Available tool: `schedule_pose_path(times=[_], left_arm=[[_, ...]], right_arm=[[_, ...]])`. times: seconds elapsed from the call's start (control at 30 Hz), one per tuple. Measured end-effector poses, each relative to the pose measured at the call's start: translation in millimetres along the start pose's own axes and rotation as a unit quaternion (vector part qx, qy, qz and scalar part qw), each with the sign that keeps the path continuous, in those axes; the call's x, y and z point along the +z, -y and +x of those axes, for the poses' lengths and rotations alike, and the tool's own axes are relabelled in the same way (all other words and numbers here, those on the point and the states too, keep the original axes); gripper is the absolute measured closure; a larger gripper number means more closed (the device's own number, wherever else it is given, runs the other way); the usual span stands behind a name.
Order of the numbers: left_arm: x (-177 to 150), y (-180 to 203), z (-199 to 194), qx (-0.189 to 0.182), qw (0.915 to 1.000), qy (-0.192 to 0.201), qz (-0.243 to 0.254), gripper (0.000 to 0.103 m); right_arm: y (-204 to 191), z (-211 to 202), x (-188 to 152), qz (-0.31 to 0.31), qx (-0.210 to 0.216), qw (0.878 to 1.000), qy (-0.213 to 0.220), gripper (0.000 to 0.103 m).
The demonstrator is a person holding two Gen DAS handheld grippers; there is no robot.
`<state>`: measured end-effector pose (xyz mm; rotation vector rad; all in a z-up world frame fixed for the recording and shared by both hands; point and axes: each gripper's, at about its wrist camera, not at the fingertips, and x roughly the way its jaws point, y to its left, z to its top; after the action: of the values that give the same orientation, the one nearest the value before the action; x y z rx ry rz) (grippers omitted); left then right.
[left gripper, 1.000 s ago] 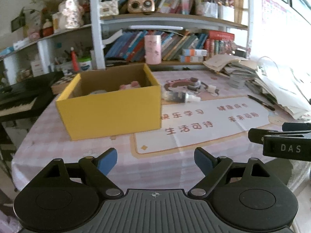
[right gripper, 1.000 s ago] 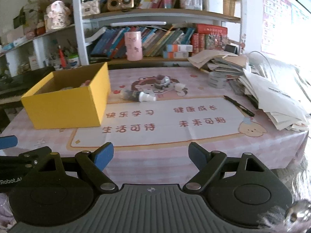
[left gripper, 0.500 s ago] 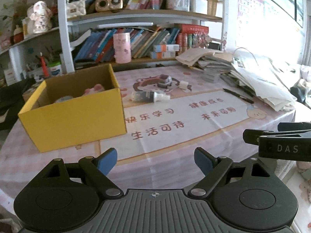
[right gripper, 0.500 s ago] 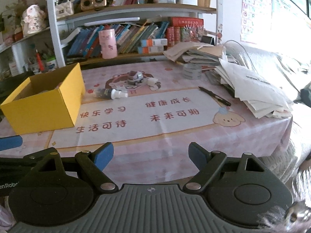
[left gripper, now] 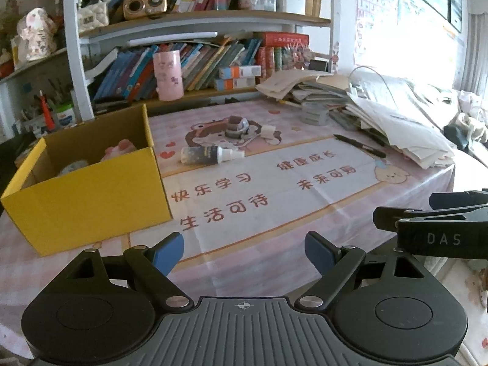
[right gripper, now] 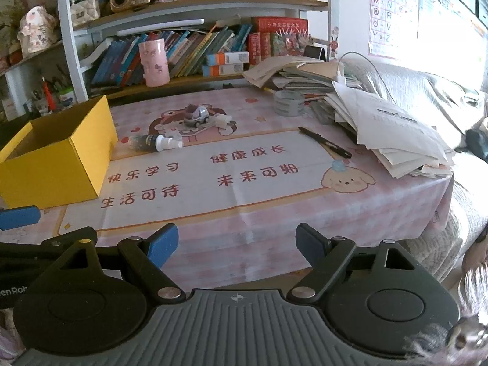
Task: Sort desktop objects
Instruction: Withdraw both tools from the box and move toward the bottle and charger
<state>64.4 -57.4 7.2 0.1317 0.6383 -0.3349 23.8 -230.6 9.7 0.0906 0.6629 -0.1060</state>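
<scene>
A yellow cardboard box point(left gripper: 91, 195) point(right gripper: 55, 164) stands open at the table's left, with a pink item point(left gripper: 119, 149) inside. A small spray bottle point(left gripper: 210, 154) point(right gripper: 155, 142) lies on its side right of the box. Behind it sit a toy car point(left gripper: 236, 126) point(right gripper: 196, 116) and a small white piece point(left gripper: 268, 130) point(right gripper: 224, 120). A black pen point(left gripper: 360, 145) point(right gripper: 324, 142) lies near the paper pile, a tape roll point(right gripper: 288, 103) further back. My left gripper point(left gripper: 244, 251) and right gripper point(right gripper: 236, 244) hover open over the near table edge, nothing between their blue pads.
A messy pile of papers and books point(right gripper: 381, 116) fills the table's right side. A bookshelf point(left gripper: 195, 52) with a pink cup point(left gripper: 167, 76) stands behind the table. The pink tablecloth point(right gripper: 244, 219) carries a printed mat. The table's right edge drops to a covered sofa point(right gripper: 427, 91).
Both views have swung to the right across the table: the yellow box has slid leftward in frame and the paper pile and table's right edge have come more into view. Both grippers stay open.
</scene>
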Motion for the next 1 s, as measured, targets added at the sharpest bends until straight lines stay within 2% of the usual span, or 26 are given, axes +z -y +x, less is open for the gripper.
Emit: schedule_pose_path(times=[0.37,0.8,1.0], left_arm=[[10.6,4.1,17.9,0.007,0.9999,0.004,-0.012,0.014],[37.9,11.3,60.9,0.033,0.9986,-0.019,-0.035,0.014],[54.6,17.6,78.4,0.059,0.9967,-0.012,-0.054,0.014]], right_arm=[[6.8,20.4,15.9,-0.013,0.019,1.000,0.000,0.020],[20.1,74.6,56.6,-0.041,0.057,0.997,-0.026,0.020],[34.5,99.4,79.9,-0.051,0.077,0.995,-0.026,0.020]])
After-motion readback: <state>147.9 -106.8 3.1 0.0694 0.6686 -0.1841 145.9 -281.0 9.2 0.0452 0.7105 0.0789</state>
